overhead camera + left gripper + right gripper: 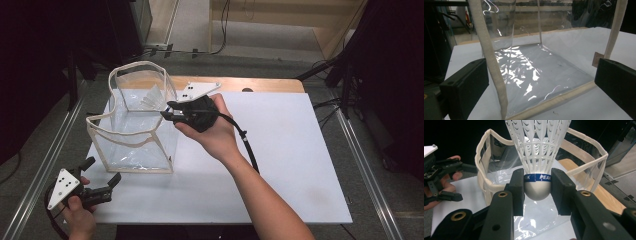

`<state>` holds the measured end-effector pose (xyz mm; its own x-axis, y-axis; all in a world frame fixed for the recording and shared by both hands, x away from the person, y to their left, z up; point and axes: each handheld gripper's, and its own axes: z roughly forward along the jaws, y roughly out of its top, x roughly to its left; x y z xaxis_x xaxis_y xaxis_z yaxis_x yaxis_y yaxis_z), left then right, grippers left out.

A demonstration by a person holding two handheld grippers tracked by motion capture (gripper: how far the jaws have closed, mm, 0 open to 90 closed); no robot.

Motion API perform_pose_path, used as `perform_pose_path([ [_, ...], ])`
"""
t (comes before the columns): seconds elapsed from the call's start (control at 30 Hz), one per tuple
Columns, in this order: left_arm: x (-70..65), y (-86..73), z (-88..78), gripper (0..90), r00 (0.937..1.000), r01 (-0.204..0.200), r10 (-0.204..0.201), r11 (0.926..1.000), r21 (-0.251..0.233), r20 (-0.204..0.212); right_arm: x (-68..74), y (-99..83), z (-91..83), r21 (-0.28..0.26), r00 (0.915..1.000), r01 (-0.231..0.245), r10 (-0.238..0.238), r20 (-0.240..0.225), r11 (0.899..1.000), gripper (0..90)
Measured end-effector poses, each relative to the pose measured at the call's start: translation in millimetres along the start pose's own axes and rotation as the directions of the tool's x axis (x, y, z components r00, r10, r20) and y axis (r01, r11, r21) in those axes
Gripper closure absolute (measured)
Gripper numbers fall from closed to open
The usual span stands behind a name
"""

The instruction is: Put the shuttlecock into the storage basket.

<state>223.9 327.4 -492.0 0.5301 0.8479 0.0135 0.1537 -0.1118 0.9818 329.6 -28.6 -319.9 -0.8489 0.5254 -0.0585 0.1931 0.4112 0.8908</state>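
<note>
In the high view, a see-through bag (135, 122) with a cream cloth edge stands open in the upper left part of the white board (280, 165). The right gripper (169, 111) is in the middle of the frame, up at the bag's right rim. Its grey three-cornered plate sits on top, and a black cable runs back along the arm.

In the right gripper view, the shuttlecock (537, 157) is in the middle of the frame. The two black jaws pinch its round grey cork from both sides. A blue band with white letters goes around the cork. The white feathers fan out toward the top of the frame. The open bag (586, 152) is just behind it.

The left gripper (105, 176) is in the lower left corner of the high view, near the bag's front corner but not touching it. Its jaws are spread wide with nothing in them. In the left gripper view, the bag (529, 67) stands between the two spread jaws, farther off, and its cream edge runs down the left of the frame.
</note>
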Motion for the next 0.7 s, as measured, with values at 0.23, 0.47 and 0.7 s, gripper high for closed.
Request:
perform_pose_path([
  [0.23, -0.2, 0.0, 0.0, 0.0, 1.0, -0.001, 0.001, 1.0, 0.001, 0.001, 2.0, 3.8, 4.2, -0.002, 1.0, 0.005, -0.005, -0.007, 1.0, 63.1],
  [0.47, -0.2, 0.0, 0.1, 0.0, 1.0, 0.0, 0.0, 1.0, -0.001, 0.0, 4.5, 7.7, 11.4, -0.005, 0.9998, 0.006, -0.006, -0.02, 1.0, 63.1],
  [0.7, 0.0, -0.1, 0.0, 0.0, 1.0, 0.002, -0.002, 1.0, -0.002, 0.001, 7.1, 10.8, 17.3, -0.002, 0.9994, 0.01, -0.01, -0.032, 1.0, 63.1],
])
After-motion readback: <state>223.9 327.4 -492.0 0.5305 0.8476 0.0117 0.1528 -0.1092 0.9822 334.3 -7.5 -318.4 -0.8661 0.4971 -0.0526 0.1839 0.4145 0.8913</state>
